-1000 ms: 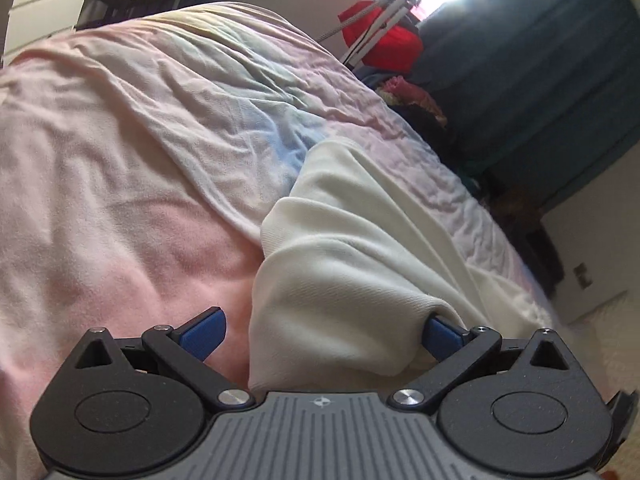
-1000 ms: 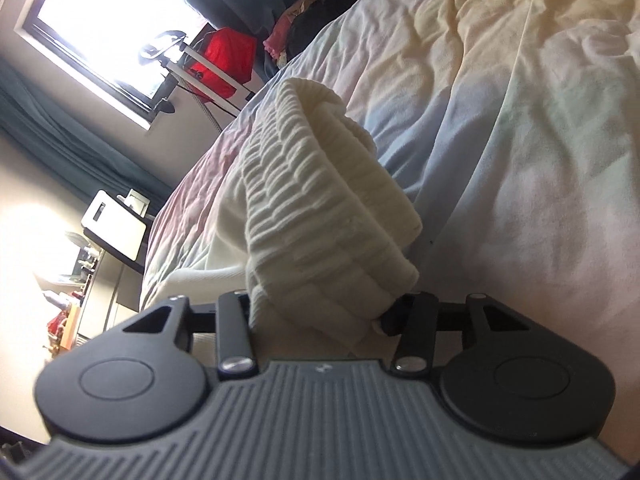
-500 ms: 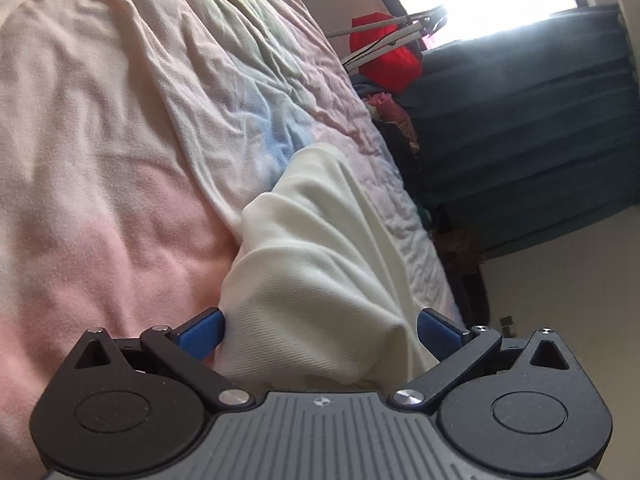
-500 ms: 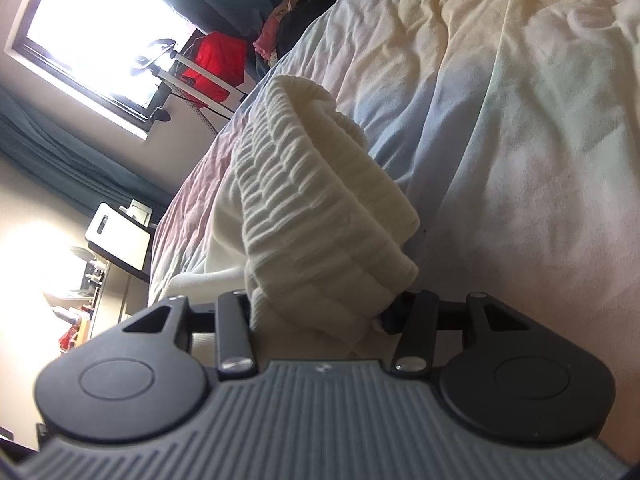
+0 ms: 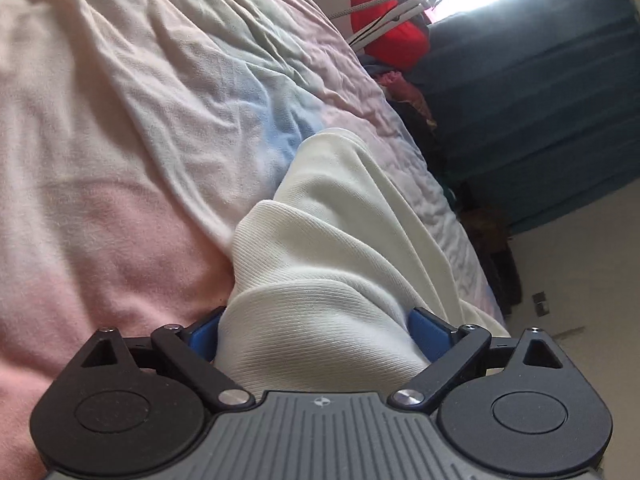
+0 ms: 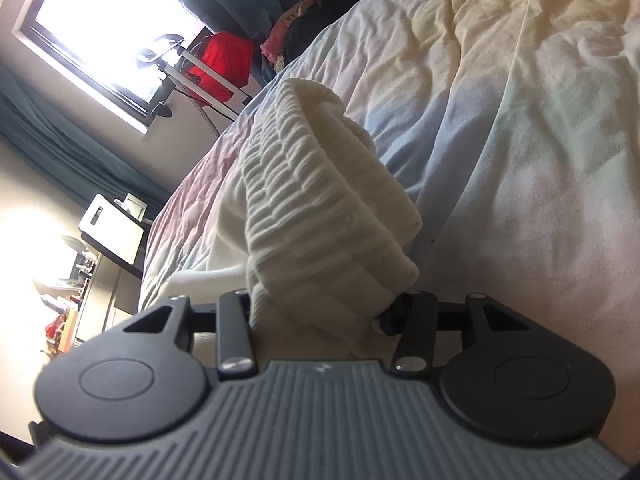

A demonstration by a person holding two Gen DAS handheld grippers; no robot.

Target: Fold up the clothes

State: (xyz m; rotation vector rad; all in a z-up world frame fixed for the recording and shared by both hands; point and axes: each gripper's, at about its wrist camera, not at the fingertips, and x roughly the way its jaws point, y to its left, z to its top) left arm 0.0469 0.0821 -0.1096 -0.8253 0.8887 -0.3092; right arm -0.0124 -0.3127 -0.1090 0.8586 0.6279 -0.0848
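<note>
On the bed, over a rumpled pastel bedspread [image 5: 120, 160] of pink, blue and pale yellow: a cream garment [image 5: 340, 240], bunched into a long soft ridge and running away from both cameras toward the far edge of the mattress

In the left wrist view, near end of that ridge humped up right in front of the left gripper [image 5: 316, 332]. Jaws wide but closing, with a fat smooth-knit fold filling the whole gap. Blue pads [image 5: 428, 332] meeting the cloth on either side, the one on the picture's left partly buried under the fold. Grip taken, then, on a thick roll of fabric rather than a thin edge

In the right wrist view, right gripper [image 6: 320, 312] about half spread and drawing in slightly, pinching the garment's ribbed band [image 6: 320, 200]. Fingertips hidden behind the gathered ribbing; cloth draped over the black linkage and spilling down toward the grey body. Ribbed part lifted clear of the bedspread, plain cream fabric trailing below it to the picture's left

Beyond the bed: bright window [image 6: 100, 20], dark teal curtain [image 5: 540, 80], a red bag [image 5: 396, 44] by a white rack [image 6: 208, 76], a heap of dark and patterned clothes near them
</note>
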